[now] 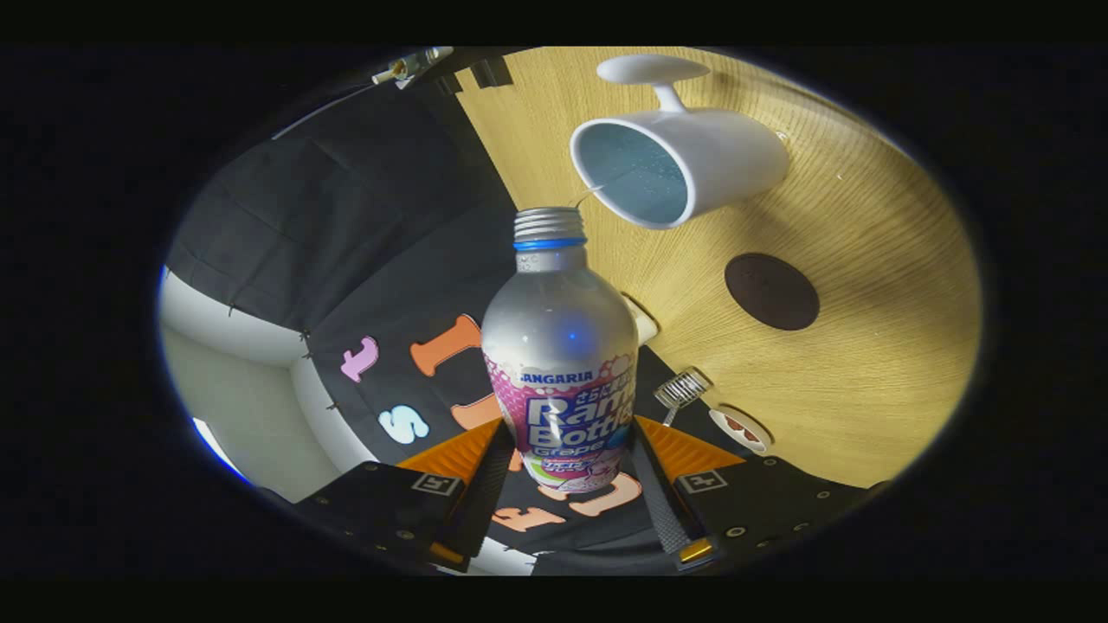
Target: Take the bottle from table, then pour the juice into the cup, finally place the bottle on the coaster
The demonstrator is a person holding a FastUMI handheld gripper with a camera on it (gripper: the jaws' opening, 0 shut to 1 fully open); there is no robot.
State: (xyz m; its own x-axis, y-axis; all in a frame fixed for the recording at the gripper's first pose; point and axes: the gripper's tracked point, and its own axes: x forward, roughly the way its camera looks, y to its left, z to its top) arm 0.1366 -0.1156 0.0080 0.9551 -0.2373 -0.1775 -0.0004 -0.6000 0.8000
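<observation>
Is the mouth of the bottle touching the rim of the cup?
Apart. The gripper view shows wooden table between the bottle mouth and the cup rim.

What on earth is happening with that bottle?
A hand-held claw grips a silver bottle between its two fingers, tilted so a thin stream runs from its open mouth into a white cup on the wooden table. A dark round coaster sits beside the cup, bare.
</observation>
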